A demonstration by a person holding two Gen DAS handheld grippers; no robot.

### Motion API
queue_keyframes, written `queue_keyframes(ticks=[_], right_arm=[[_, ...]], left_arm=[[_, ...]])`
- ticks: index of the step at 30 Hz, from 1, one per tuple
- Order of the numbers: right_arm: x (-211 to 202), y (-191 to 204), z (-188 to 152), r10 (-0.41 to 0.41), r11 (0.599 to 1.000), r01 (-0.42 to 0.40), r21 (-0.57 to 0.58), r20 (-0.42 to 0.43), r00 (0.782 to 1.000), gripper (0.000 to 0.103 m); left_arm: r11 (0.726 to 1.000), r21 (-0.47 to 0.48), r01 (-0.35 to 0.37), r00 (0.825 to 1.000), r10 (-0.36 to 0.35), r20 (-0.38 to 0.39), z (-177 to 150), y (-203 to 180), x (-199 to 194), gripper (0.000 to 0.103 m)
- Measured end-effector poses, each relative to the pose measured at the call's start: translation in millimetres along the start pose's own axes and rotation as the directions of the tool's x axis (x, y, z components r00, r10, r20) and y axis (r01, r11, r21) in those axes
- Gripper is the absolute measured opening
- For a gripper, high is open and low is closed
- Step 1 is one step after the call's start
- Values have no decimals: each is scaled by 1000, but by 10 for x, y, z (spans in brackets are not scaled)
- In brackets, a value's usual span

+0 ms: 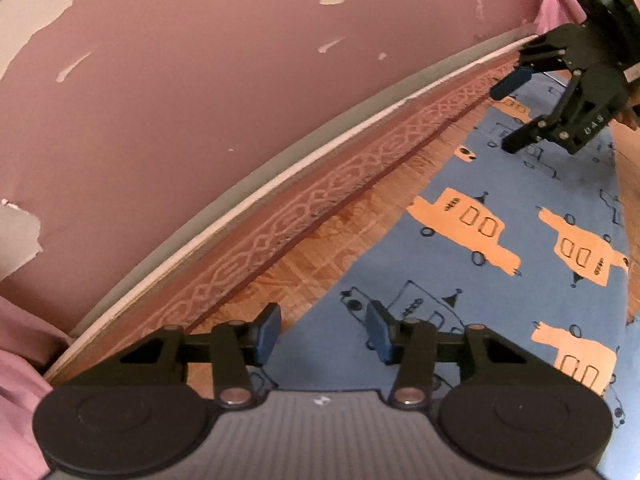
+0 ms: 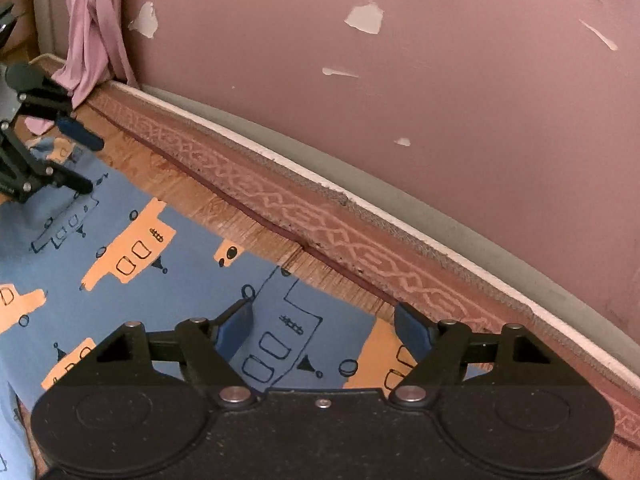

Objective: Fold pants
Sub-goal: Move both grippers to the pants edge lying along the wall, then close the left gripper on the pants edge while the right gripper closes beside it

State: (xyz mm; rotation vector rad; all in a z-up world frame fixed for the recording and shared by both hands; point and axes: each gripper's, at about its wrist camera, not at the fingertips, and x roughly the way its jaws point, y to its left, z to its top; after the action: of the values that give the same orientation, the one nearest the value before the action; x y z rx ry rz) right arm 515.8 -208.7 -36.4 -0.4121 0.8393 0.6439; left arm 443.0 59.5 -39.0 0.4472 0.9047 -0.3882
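while both tools hang over it, blue cotton pants printed with orange cars (image 1: 492, 264) lie flat on the wood-grain surface (image 1: 320, 256), near its far patterned edge | left gripper (image 1: 323, 334) jaws wide, empty | right gripper (image 2: 323, 326) jaws wide, empty

Left gripper (image 1: 323, 334) with jaws apart over blue pants (image 1: 500, 280) (orange car print), pants flat on a wooden surface (image 1: 304, 264), right gripper (image 1: 514, 114) also spread at the far end, peeling pink wall (image 1: 200, 80) behind.
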Motion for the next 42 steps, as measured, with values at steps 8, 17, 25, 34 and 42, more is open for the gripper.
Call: queue_keyframes(ticks=[8,17,25,34,42], right_arm=[[-87,66,-78,37,998,-38,40,30,999,42],[-180,110,-150,-57,988,44,150,82,995,0],[-301,147,-67,-126,984,108,141,125,984,0],[-208,180,30,-155,983,140,122,125,980,0],[-145,173,-14,-155,981,139,138,120,981,0]], left_arm=[[1000,23,-15,1000,15,-8,-5,-198,-22,11],[986,-56,-158,987,158,1,38,-292,-27,0],[966,-167,-198,977,207,40,47,-77,-99,0],[983,-152,-99,994,106,39,-81,84,-85,26],[983,-162,-89,996,91,3,-163,102,-41,60]])
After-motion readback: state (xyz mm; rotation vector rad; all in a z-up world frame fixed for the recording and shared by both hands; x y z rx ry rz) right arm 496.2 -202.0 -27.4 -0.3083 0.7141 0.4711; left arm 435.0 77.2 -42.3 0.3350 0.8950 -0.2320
